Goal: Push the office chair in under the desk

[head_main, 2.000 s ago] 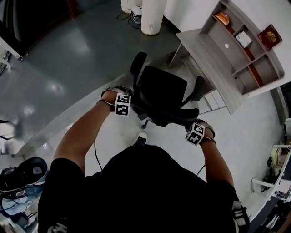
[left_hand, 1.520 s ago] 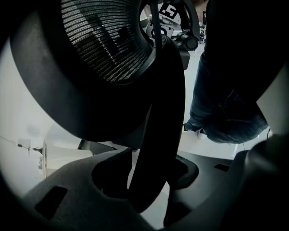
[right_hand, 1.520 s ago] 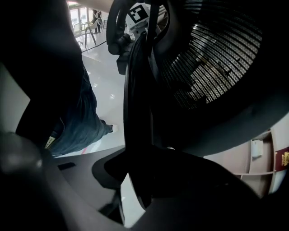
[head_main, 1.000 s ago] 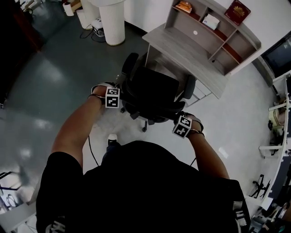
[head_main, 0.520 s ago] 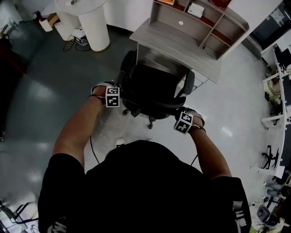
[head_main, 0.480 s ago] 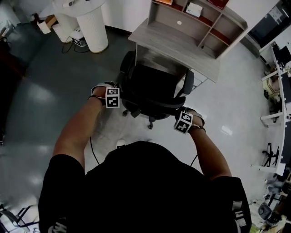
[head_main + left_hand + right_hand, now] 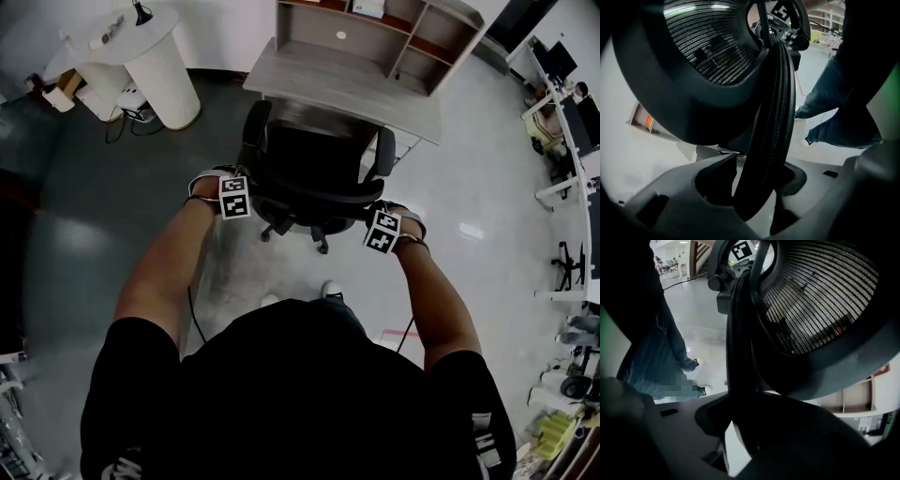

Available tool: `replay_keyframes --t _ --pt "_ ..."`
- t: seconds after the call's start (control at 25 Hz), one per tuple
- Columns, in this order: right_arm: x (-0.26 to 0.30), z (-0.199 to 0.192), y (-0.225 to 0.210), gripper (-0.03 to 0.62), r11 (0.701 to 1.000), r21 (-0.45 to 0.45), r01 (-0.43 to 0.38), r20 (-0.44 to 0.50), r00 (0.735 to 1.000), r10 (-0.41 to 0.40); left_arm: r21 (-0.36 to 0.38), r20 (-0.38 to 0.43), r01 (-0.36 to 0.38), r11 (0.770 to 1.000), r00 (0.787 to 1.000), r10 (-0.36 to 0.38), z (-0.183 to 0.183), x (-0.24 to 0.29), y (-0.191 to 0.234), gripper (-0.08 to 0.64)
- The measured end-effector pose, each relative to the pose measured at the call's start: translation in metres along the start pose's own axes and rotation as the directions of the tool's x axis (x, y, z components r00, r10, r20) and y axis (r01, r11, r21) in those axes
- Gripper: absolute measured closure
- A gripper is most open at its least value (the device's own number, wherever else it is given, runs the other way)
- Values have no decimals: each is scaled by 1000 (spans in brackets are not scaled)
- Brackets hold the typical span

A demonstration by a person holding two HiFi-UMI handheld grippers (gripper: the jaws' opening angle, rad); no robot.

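The black mesh office chair (image 7: 314,159) stands right in front of the grey desk (image 7: 347,86), seat toward the desk, armrests near its front edge. My left gripper (image 7: 249,191) holds the left side of the backrest rim (image 7: 773,117), which runs up between its jaws (image 7: 757,190). My right gripper (image 7: 368,214) is on the right side of the rim (image 7: 740,333). The rim fills the gap between its jaws (image 7: 740,427), which are opening a little while still against it.
A shelf unit (image 7: 394,28) sits on the desk's back, and a drawer unit (image 7: 410,145) stands under its right end. A white round pedestal table (image 7: 141,56) stands at the far left. Other desks and chairs (image 7: 562,103) line the right. The person's shoes (image 7: 332,289) are behind the chair.
The chair has rolled forward toward the desk with both grippers on its backrest. The person has stepped after it. The desk now lies closer and squarer ahead.
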State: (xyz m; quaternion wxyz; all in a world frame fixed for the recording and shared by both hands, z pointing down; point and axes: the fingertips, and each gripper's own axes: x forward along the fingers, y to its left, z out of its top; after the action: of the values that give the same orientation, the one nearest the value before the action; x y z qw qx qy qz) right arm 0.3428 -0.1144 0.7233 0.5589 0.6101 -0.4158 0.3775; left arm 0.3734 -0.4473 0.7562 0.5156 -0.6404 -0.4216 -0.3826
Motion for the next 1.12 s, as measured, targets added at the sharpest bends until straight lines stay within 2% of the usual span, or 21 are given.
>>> replay_keyframes --t 0.36,0.6,1.12 --pt "10 21 -20 462 999 32 32 -1 1000 -32 53 -28 21 998 999 -20 -19 15 37 360" --pt "17 26 -42 463 998 27 49 23 998 -50 56 -43 0 998 999 3 -24 22 62 364" --pt "25 27 -41 479 999 14 39 30 999 -39 67 -29 -14 998 999 16 -25 22 64 367"
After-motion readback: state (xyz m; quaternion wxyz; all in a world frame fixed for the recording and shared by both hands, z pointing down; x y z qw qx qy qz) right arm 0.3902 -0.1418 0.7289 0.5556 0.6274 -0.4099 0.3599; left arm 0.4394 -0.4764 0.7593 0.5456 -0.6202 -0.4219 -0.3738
